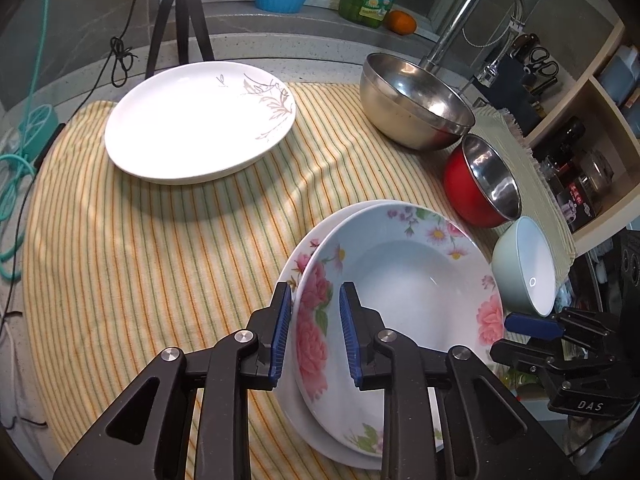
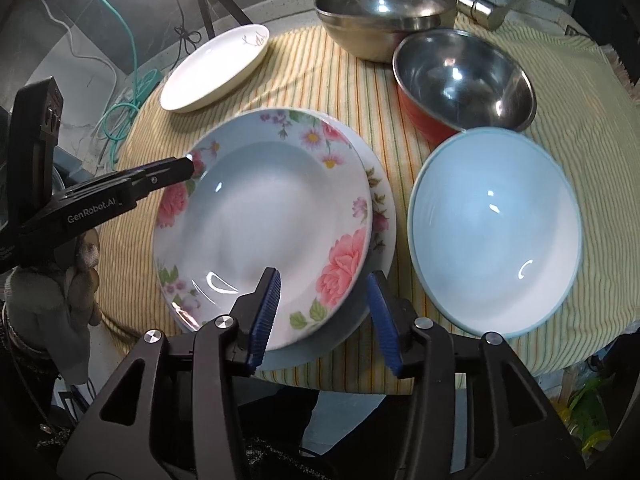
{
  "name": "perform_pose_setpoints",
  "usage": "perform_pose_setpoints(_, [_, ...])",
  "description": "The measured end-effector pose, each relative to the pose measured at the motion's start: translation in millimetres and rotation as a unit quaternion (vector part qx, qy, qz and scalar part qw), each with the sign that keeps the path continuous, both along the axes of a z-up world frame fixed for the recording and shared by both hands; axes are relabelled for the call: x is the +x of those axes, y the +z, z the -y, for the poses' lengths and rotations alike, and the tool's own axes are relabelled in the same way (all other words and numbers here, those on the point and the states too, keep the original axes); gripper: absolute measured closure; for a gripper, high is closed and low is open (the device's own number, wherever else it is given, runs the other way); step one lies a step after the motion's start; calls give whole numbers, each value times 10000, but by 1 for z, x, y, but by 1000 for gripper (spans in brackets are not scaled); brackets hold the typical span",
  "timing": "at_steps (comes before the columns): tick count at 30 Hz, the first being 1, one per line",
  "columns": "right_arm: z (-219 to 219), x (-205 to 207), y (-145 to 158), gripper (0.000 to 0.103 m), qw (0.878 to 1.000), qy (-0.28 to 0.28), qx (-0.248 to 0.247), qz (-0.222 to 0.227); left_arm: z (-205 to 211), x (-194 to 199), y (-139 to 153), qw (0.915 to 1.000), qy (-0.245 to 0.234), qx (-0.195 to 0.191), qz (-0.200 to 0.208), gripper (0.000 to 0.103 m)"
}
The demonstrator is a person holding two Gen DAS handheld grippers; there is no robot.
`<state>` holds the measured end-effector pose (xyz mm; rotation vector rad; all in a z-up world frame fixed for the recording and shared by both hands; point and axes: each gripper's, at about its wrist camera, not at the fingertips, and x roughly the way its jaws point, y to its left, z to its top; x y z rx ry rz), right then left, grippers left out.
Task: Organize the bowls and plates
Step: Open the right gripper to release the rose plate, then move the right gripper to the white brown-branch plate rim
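Observation:
A deep floral plate (image 1: 400, 280) (image 2: 260, 208) lies on a second flowered plate (image 1: 294, 416) (image 2: 384, 216) on the striped cloth. My left gripper (image 1: 316, 288) (image 2: 188, 164) is shut on the floral plate's left rim, one blue pad on each side of it. My right gripper (image 2: 323, 276) stands open over the plate's near rim, with its pads clear of the plate. One of its blue pads (image 1: 532, 326) shows at the plate's right side. A white leaf-pattern plate (image 1: 192, 128) (image 2: 216, 68) lies apart at the far left.
To the right stand a pale bowl (image 1: 524, 264) (image 2: 496, 232), a red bowl (image 1: 480, 184) (image 2: 464, 80) and a large steel bowl (image 1: 416, 104) (image 2: 384, 12). Behind are a tripod (image 1: 176, 20) and a faucet (image 1: 472, 12); a shelf unit (image 1: 580, 140) stands at the right. A gloved hand (image 2: 48, 300) holds the left gripper.

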<state>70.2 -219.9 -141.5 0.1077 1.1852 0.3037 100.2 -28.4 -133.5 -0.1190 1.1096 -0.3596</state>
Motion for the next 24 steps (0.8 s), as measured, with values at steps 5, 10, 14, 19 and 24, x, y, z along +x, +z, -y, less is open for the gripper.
perform_pose_setpoints(5, [-8,2,17,56,9996,81,129,226,-14,1,5,9997,149,-201,6,78])
perform_pose_setpoints(10, [-18,15,29,56,9988,148,283,367,-34,6,10,9985,405,-369,27,72])
perform_pose_setpoints(14, [-29,28,36,55,9979,218,353,490,-52,10,14,9970,623,-444,64,67])
perform_pose_setpoints(19, [-39,49,42,55,9966,259,585,512,-74,20,19,9950,852,-498,131,66])
perform_pose_setpoints(24, [-51,72,46,48,9948,273,772,599,-97,37,25,9926,1047,-575,217,66])
